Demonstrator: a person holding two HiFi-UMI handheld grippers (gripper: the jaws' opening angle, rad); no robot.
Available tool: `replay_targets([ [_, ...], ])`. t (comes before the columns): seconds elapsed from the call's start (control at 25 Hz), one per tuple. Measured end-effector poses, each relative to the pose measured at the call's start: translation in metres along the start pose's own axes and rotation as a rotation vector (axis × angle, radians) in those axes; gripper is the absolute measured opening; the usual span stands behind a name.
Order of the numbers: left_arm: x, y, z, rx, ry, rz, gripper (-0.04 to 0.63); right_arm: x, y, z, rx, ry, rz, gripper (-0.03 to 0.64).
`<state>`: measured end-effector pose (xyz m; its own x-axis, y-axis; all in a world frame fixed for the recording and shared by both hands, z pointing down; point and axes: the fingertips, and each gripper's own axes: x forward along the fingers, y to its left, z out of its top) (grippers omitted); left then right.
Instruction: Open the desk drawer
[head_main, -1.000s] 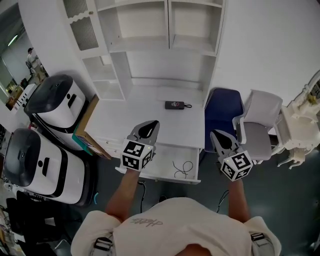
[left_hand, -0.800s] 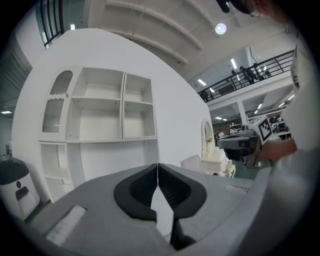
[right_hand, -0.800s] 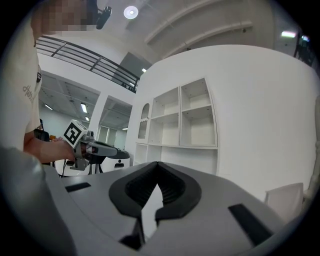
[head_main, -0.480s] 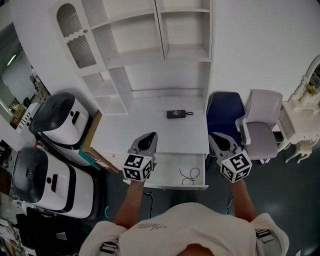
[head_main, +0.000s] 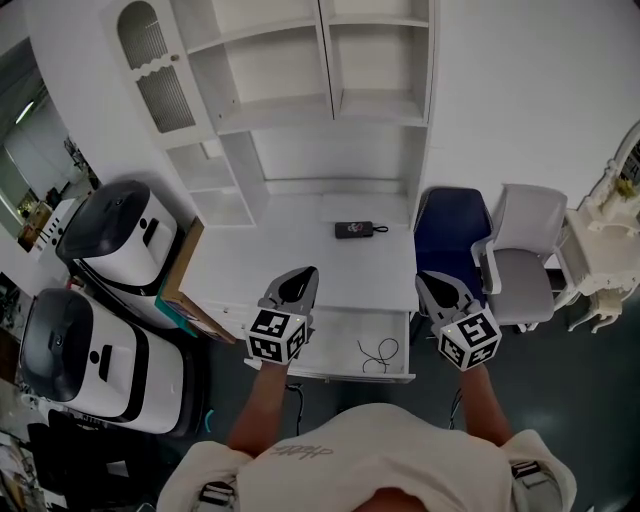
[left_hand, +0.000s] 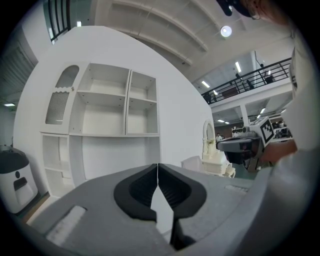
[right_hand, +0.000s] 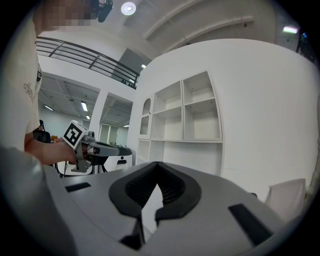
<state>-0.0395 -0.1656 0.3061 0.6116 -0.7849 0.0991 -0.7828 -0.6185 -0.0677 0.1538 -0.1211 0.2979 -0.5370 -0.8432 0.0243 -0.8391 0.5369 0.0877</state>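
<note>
Drawer (head_main: 335, 338) stands pulled well out from under the front edge of the worktop (head_main: 300, 255). Its white floor is bare except for a thin dark cable (head_main: 377, 352) near its right front corner, so I judge the opening done. That would explain the pose. The left hand-held gripper (head_main: 300, 276) hangs over the drawer's left end with its jaws pressed together on nothing. The right hand-held gripper (head_main: 430, 282) sits just off the drawer's right end, toward the blue chair (head_main: 452, 222), likewise closed and empty. Whether either touches the drawer I cannot tell. A small black device (head_main: 352, 229) lies near the worktop's back edge. Against half a second ago almost nothing differs — the drawer is out just as far and both grippers keep their spots. A second ago it was already out too.
</note>
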Motion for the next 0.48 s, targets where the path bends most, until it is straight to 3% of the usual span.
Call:
replay_targets([
  [0.48,0.008,0.01,-0.003,-0.008,-0.003,0.018,0.017,0.004,-0.011,-0.007,0.022,-0.015,-0.018,0.002],
])
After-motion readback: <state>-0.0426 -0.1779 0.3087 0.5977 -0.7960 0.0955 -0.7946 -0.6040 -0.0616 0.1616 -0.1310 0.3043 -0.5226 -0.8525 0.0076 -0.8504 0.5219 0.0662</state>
